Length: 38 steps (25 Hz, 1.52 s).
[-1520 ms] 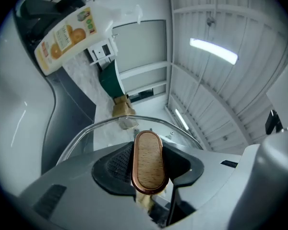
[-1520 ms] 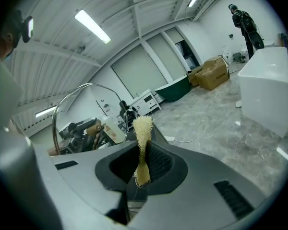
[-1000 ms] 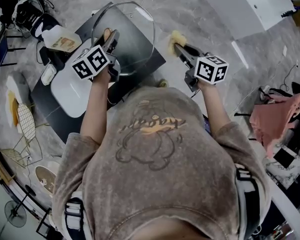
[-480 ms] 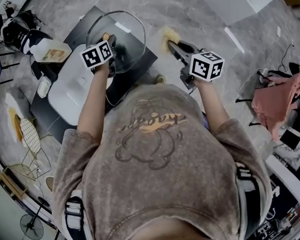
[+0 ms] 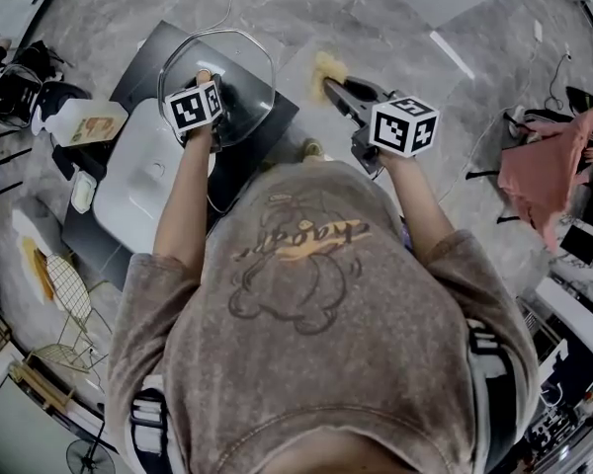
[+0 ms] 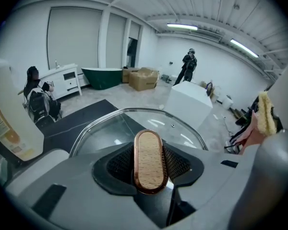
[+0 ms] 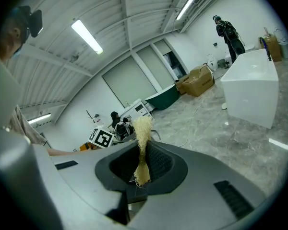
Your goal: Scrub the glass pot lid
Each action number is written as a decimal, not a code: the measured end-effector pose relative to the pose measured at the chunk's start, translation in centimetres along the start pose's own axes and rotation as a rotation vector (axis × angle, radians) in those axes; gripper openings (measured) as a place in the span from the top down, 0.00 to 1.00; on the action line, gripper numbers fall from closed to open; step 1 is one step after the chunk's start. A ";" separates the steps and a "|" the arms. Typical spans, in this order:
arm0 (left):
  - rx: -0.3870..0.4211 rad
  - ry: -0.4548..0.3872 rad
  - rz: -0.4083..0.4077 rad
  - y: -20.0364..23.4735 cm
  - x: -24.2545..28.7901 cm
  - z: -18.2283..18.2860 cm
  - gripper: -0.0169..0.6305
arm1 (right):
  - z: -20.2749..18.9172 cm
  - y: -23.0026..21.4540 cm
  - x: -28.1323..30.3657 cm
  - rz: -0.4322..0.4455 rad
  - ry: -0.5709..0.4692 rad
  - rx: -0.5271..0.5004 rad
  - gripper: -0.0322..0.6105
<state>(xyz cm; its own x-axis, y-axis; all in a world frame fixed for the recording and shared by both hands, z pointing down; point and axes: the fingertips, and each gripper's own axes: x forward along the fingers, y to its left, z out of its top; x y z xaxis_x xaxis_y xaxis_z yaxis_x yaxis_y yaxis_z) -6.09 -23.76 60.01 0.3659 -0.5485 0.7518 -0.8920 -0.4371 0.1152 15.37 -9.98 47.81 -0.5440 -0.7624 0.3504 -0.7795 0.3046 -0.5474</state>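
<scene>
The glass pot lid point(image 5: 245, 67) with a steel rim hangs over the right end of the black table point(image 5: 143, 67). My left gripper point(image 5: 210, 83) is shut on its oval wooden handle point(image 6: 149, 161), which stands upright between the jaws, and the glass dome point(image 6: 134, 126) spreads out beyond it. To the right, my right gripper point(image 5: 332, 85) is shut on a yellow fibrous scrubber point(image 5: 326, 67), held in the air apart from the lid. In the right gripper view the scrubber point(image 7: 142, 147) is pinched flat between the jaws.
A white basin point(image 5: 143, 181) sits on the black table beside the lid, with a detergent bottle point(image 5: 84, 121) to its left. A wire rack point(image 5: 64, 275) stands on the marble floor at left. A pink cloth point(image 5: 553, 161) lies at the right.
My left gripper has come down with the lid and rolled, so the lid now sits lower over the table. The right gripper has kept its grip on the scrubber and barely shifted.
</scene>
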 end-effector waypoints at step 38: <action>-0.173 -0.597 -0.156 -0.5 -20.4 3.8 0.69 | 0.7 8.6 9.2 0.221 0.079 -0.316 0.90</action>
<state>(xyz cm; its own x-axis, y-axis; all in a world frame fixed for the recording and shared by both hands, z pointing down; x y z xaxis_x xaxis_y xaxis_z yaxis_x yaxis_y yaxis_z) -12.11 -15.03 42.12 0.5352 -0.8121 0.2328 -0.8281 -0.4499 0.3344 3.90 -14.75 45.77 -0.7218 -0.6165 0.3144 -0.6916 0.6263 -0.3597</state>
